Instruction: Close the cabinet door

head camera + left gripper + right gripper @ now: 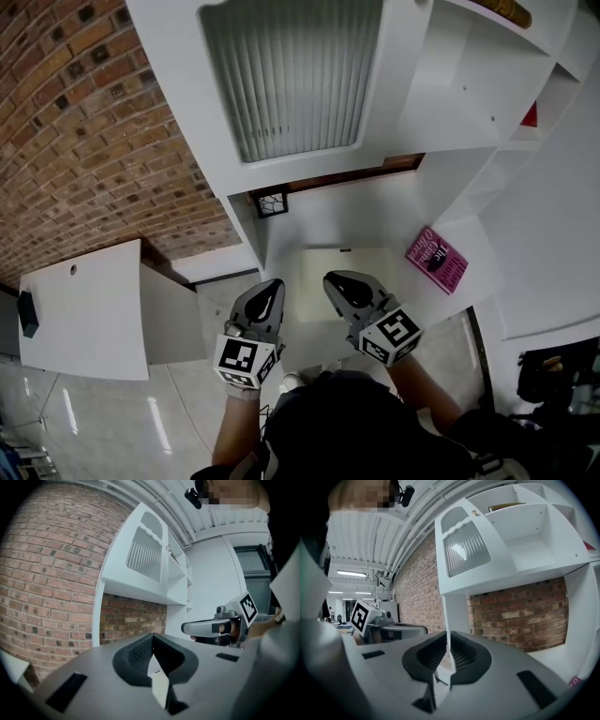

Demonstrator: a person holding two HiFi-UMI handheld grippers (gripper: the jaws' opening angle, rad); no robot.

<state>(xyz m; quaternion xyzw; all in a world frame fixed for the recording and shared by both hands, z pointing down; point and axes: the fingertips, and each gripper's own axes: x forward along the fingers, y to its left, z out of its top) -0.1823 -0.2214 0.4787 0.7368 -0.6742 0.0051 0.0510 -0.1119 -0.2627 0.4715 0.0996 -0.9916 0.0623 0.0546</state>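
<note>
The white cabinet door [291,80], with a ribbed glass panel, stands swung out to the left of the open upper compartment [469,84]. It also shows in the left gripper view [146,550] and the right gripper view [466,545]. Both grippers hang side by side well below the door, in front of the white counter [356,225], touching nothing. My left gripper [265,298] is shut and empty, its jaws closed together [152,652]. My right gripper [345,286] is also shut and empty [447,651].
A pink book [437,259] lies on the counter's right part. A brick wall [84,131] runs along the left, with a white desk [84,309] below it. A small square marker [271,203] sits under the cabinet. A black bag [553,370] lies at bottom right.
</note>
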